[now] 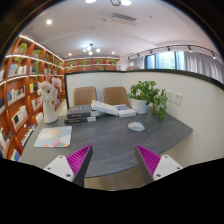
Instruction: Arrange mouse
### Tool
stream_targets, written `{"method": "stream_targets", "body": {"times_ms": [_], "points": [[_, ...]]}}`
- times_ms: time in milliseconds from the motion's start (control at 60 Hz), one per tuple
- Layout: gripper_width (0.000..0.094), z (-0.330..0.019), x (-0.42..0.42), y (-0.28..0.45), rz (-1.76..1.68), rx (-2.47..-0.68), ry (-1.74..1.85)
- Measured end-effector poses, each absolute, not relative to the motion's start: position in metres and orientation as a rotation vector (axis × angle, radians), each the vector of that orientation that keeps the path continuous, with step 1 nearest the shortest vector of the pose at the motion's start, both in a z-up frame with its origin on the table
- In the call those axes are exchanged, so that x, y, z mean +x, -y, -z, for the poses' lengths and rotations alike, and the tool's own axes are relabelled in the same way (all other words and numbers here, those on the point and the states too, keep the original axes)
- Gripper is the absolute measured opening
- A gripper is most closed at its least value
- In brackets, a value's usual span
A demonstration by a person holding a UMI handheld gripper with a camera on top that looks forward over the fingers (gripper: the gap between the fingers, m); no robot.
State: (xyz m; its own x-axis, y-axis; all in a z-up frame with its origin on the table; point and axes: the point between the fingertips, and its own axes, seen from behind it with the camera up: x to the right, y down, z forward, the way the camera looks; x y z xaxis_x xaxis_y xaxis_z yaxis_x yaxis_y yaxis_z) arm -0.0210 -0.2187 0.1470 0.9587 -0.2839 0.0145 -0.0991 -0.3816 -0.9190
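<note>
A small grey mouse [136, 126] lies on the dark grey table [110, 140], to the right and well beyond the fingers. A pale mouse mat [53, 137] rests on the table at the left, ahead of the left finger. My gripper [115, 160] hovers over the table's near edge, open, its magenta pads [79, 160] wide apart with nothing between them.
A stack of books [80, 113] and a white box [105, 109] sit at the table's far side, a potted plant [148, 96] at the far right, a white vase [48, 101] at the far left. Two tan chairs [100, 95] stand behind; bookshelves [22, 80] line the left wall.
</note>
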Motion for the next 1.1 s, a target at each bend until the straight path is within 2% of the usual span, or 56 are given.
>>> {"method": "stream_targets", "body": {"times_ms": [167, 500, 717, 1100], "points": [[0.0860, -0.130, -0.012, 0.219, 0.150, -1.970, -0.226], [0.0860, -0.070, 0.101, 0.187, 0.195, -2.049, -0.211], [0.0853, -0.032, 0.168, 0.128, 0.152, -2.121, -0.136], [0.0854, -0.003, 0.225, -0.001, 0.032, -2.168, 0.028]]}}
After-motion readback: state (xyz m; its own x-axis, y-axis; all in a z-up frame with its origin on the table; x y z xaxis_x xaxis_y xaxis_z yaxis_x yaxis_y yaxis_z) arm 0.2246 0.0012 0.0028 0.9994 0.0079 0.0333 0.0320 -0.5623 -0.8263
